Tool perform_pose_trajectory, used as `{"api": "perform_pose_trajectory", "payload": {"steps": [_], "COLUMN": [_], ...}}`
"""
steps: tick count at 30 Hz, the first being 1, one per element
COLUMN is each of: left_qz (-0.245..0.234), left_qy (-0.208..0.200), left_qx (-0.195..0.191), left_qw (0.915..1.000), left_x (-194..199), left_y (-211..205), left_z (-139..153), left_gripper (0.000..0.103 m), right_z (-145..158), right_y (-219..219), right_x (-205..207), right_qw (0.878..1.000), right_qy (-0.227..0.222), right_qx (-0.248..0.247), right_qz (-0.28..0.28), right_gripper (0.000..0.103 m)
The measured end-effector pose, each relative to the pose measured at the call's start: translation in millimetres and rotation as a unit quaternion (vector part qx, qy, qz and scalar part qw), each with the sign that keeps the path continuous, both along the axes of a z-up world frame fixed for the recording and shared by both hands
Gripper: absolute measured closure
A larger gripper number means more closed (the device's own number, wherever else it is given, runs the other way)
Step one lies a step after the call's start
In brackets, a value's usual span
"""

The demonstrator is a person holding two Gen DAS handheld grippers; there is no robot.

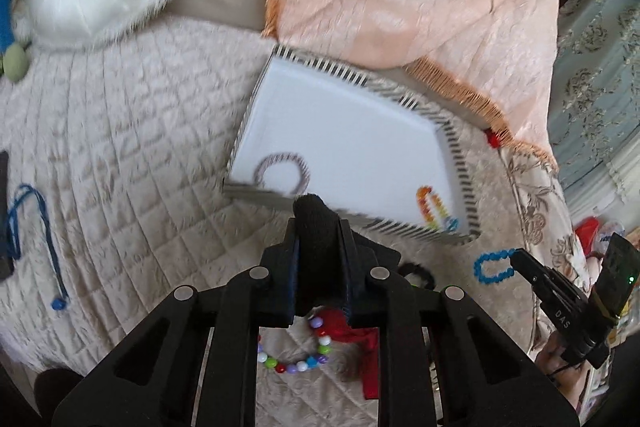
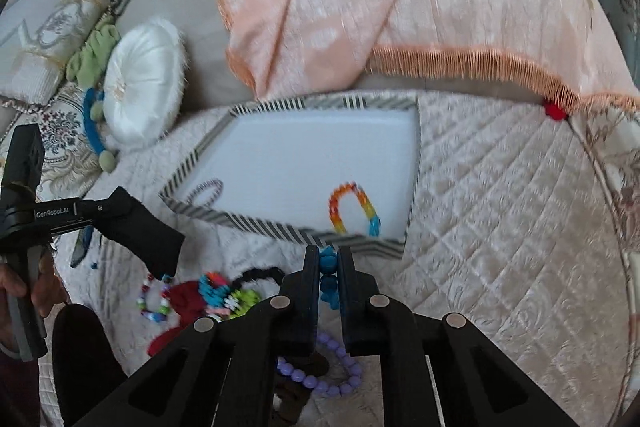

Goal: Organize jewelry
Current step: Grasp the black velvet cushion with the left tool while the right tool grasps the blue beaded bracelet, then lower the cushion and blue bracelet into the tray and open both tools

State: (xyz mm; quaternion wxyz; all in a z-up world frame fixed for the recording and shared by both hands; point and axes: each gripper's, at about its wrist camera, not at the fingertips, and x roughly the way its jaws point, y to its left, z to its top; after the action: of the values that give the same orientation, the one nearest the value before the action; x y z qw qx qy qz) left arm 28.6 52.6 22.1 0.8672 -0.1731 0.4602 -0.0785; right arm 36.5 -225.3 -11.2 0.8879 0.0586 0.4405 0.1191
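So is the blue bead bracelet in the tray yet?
Not yet. The blue bracelet is pinched in the right gripper, short of the tray's near striped rim.

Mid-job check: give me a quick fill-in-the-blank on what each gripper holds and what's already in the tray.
1. The right gripper is shut on a ____ bead bracelet.
2. The left gripper holds a soft ____ item.
3. The striped tray already holds ____ bracelets.
4. The rainbow bracelet lies ____ the tray.

Missing words: blue; black; two; inside
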Motion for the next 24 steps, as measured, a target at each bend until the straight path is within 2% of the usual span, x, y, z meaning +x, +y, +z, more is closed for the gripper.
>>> {"api": "perform_pose_trajectory", "payload": {"steps": [5, 9, 16, 24], "left_qz": [0.003, 0.007, 0.004, -0.002], "left_qy": [-0.021, -0.030, -0.041, -0.042], "left_qx": [0.019, 0.041, 0.075, 0.092], "left_qw": [0.9996, 0.9987, 0.9963, 0.9949], "left_x": [3.8, 6.9, 21.9, 44.9], "left_y": [-6.7, -14.6, -29.6, -43.1], "left_z": [20.0, 25.2, 26.2, 21.5], "left_gripper": [0.088, 0.088, 0.088, 0.088], "right_z": [22.1, 31.0, 34.4, 29.4], "right_y": [1.2, 2.5, 7.9, 16.0], "right_x": [-1.1, -0.3, 12.3, 32.8], "right_qw": [1.000, 1.000, 1.000, 1.000], "right_qy": [-0.020, -0.028, -0.030, -0.025], "right_qx": [-0.003, -0.001, -0.003, -0.005], "right_qz": [0.000, 0.001, 0.006, 0.012], "right_gripper": [0.095, 0.095, 0.095, 0.095]}}
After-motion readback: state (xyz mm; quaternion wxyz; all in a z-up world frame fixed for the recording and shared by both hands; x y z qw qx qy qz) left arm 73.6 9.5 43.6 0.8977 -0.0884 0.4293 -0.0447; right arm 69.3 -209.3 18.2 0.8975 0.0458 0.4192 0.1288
